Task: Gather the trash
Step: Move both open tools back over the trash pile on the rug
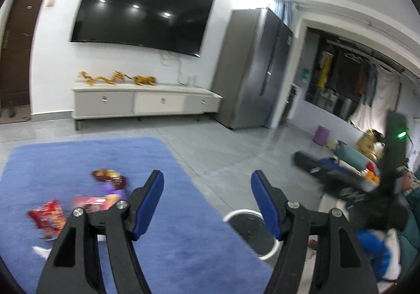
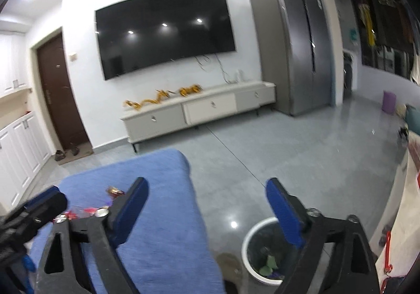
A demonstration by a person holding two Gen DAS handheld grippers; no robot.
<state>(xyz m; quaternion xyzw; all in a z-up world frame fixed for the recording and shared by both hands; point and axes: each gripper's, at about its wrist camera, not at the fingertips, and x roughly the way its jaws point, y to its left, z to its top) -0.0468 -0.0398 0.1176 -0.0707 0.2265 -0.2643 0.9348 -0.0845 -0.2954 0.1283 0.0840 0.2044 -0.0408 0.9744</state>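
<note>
I see a plain blue rug on grey floor tiles. On it lie wrappers: one red, one pink-red, one purple, one dark with gold. My left gripper and right gripper are black with blue pads. The bin is white outside, dark inside, with green scraps. The TV is black, the fridge grey, the door brown, the stool purple, the dragon gold.
</note>
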